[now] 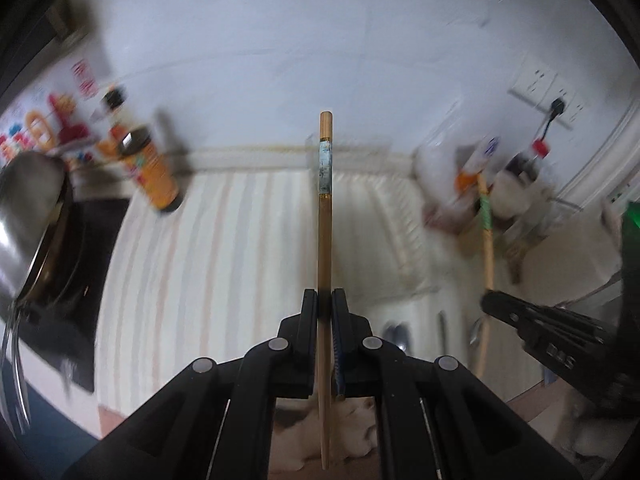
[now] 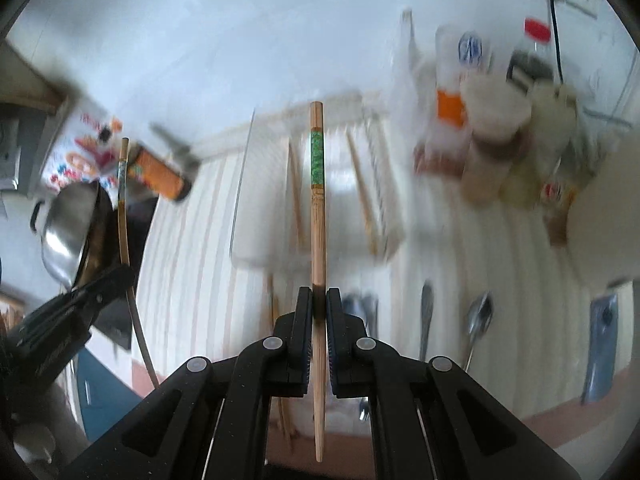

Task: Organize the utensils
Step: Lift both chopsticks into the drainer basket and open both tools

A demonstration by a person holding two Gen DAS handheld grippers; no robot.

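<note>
My left gripper [image 1: 324,294] is shut on a wooden chopstick with a blue-grey band [image 1: 324,216], held upright above the striped cloth [image 1: 224,248]. My right gripper [image 2: 319,292] is shut on a wooden chopstick with a green band [image 2: 317,200]. In the left wrist view the right gripper [image 1: 490,300] shows at the right with its green-banded chopstick [image 1: 486,232]. In the right wrist view the left gripper [image 2: 120,276] shows at the left with its chopstick [image 2: 123,200]. A white utensil tray [image 2: 256,220] holding chopsticks [image 2: 362,192] lies ahead. Spoons [image 2: 478,320] lie on the cloth at the right.
A steel pot [image 1: 32,208] sits on a black cooktop [image 1: 96,248] at the left. An orange bottle [image 1: 154,176] lies on its side near it. Jars and containers [image 2: 492,120] crowd the back right by the wall. A wall socket with a plug [image 1: 556,108] is at the upper right.
</note>
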